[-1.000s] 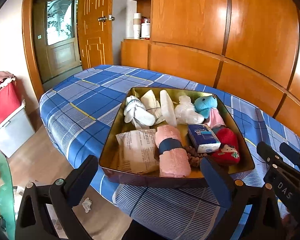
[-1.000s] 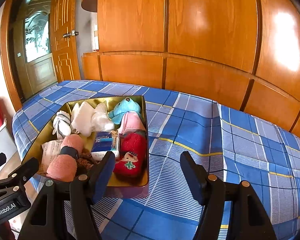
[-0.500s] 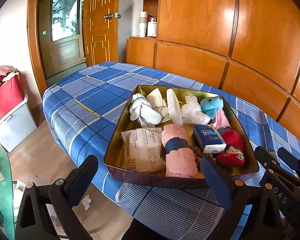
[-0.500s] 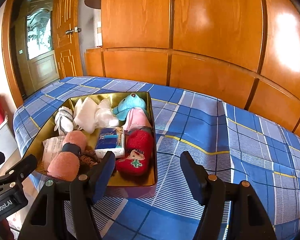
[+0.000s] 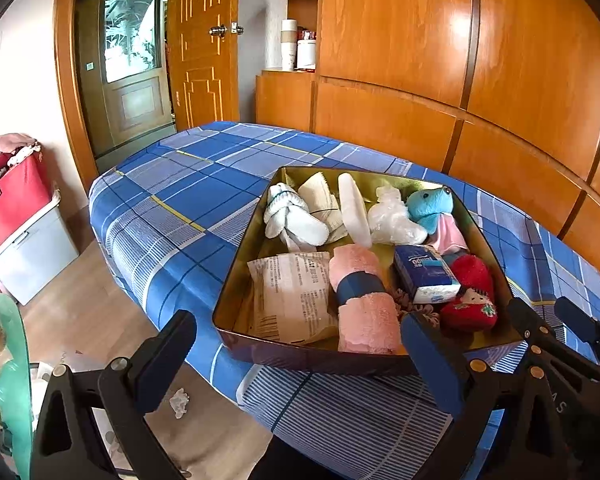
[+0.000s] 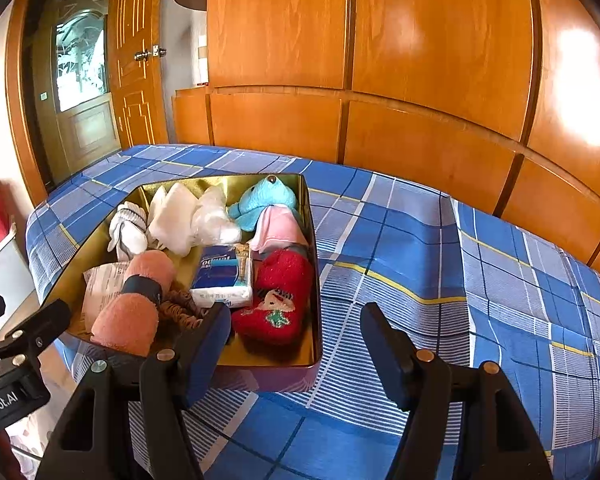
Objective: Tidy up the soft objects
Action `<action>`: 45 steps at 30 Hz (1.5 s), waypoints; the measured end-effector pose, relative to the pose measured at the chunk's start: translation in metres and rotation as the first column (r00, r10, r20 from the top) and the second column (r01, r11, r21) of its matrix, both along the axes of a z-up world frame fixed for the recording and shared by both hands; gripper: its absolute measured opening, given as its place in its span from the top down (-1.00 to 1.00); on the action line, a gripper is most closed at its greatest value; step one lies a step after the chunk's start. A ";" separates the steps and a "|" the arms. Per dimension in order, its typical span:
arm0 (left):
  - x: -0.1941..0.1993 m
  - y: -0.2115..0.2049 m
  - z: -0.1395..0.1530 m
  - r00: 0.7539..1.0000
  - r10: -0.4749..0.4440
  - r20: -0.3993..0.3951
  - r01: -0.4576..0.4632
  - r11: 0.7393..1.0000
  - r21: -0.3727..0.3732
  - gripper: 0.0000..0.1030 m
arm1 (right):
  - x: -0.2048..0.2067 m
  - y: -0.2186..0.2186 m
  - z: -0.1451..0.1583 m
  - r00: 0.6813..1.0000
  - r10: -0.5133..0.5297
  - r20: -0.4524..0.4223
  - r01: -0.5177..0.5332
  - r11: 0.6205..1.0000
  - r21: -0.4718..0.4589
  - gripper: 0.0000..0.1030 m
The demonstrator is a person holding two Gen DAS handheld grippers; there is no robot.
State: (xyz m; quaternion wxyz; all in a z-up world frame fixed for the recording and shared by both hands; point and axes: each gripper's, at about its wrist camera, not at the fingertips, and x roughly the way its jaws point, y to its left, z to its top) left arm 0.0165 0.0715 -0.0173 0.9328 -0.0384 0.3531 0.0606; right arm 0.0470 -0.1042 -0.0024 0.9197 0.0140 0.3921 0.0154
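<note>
Pink towel roll (image 5: 362, 304) lies lengthwise (front-to-back) in the gold tin (image 5: 236, 280).

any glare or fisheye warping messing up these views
Left wrist view: bright glare patch on the wardrobe, panel lines bowed, dark corners. Right wrist view: a stronger blown-out spot on the wardrobe, bed edge curved; the tin stays sharp.

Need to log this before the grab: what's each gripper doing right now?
Left gripper: open, holding nothing, short of the tin.
Right gripper: open, holding nothing.
</note>
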 end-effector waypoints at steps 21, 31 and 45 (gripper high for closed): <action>0.003 -0.001 -0.004 1.000 0.006 -0.023 -0.006 1.000 -0.002 -0.99 | 0.001 -0.002 -0.006 1.000 0.009 -0.019 -0.009 1.000 0.007 -0.32; 0.002 -0.002 -0.003 1.000 -0.001 -0.021 0.001 1.000 0.000 -0.99 | 0.000 -0.002 -0.006 1.000 0.009 -0.020 -0.009 1.000 0.006 -0.32; 0.001 -0.003 -0.002 1.000 -0.001 -0.021 0.001 1.000 -0.002 -0.99 | 0.000 -0.004 -0.009 1.000 0.008 -0.030 -0.008 1.000 0.013 -0.32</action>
